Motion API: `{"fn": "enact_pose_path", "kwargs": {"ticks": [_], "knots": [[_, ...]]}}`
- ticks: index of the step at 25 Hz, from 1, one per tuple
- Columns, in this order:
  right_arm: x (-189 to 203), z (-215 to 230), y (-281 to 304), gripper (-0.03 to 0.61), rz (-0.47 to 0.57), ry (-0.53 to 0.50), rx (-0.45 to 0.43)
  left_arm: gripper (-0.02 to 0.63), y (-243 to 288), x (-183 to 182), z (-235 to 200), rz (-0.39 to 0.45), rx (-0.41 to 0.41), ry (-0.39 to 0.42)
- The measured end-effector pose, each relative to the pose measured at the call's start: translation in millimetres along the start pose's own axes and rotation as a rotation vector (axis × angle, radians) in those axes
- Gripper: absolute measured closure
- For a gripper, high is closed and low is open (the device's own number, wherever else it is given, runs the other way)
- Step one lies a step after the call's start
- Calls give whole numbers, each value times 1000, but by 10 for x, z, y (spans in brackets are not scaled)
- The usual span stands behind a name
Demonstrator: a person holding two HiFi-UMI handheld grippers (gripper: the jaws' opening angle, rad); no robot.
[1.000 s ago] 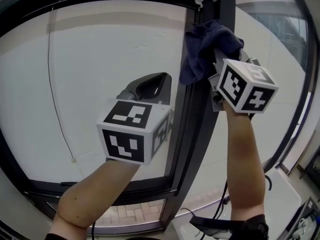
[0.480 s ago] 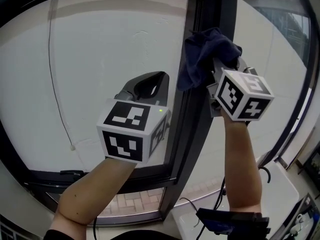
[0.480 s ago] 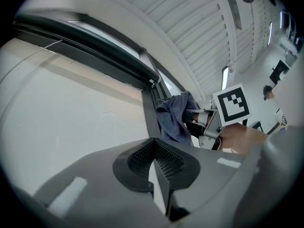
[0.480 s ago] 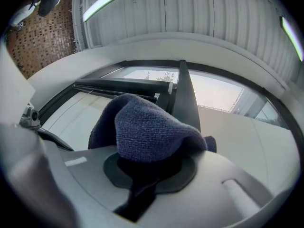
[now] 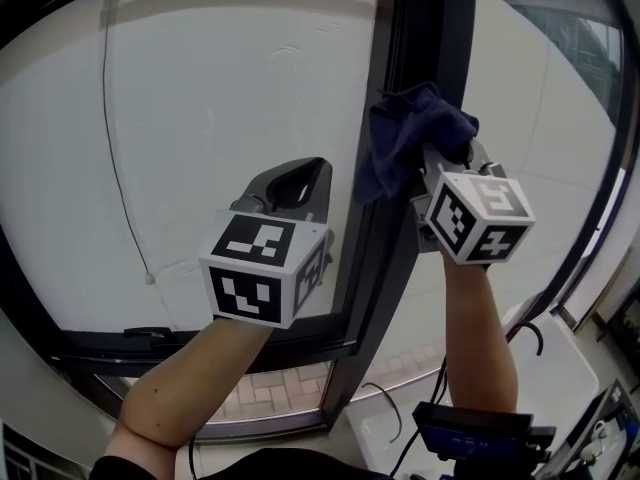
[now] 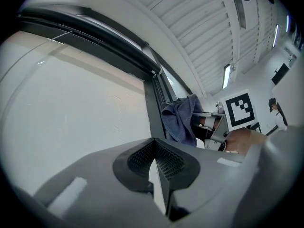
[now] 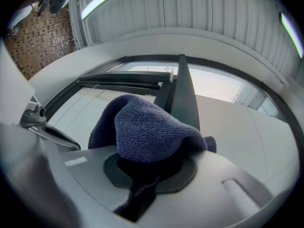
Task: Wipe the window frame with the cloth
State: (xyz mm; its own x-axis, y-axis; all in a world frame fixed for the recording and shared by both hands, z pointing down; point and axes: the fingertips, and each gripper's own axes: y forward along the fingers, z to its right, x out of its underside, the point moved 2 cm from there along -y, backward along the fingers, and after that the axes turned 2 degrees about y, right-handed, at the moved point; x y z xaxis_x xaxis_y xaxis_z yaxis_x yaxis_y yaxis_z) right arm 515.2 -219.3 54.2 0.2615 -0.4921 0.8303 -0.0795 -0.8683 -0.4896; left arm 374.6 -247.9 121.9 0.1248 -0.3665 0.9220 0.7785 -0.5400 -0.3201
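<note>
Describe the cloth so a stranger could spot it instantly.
Find the dark upright post of the window frame between the two panes. Against it, pinched in the right tool, is the cloth: dark blue and bunched, the only fabric there.

An industrial-looking hall: ribbed ceiling (image 6: 199,27), strip lights (image 6: 226,76), tall dark window frame (image 5: 415,118).

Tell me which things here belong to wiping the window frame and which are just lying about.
For the job:
- cloth, pinched in the right gripper
- window frame, with the cloth up at its upright bar

Just about:
- left gripper, shut and empty
- cord hanging at the left
- black device low on the right
</note>
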Motion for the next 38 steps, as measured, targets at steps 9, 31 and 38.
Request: {"fn": "enact_pose_path", "kwargs": {"ticks": [9, 31, 38], "knots": [[367, -104, -215, 531, -42, 14, 11, 620, -76, 282, 23, -30, 1, 6], [1599, -478, -854, 531, -200, 44, 15, 620, -191, 1192, 366, -102, 82, -90], [1953, -593, -1072, 531, -259, 82, 6, 620, -227, 1451, 493, -143, 99, -86]]}}
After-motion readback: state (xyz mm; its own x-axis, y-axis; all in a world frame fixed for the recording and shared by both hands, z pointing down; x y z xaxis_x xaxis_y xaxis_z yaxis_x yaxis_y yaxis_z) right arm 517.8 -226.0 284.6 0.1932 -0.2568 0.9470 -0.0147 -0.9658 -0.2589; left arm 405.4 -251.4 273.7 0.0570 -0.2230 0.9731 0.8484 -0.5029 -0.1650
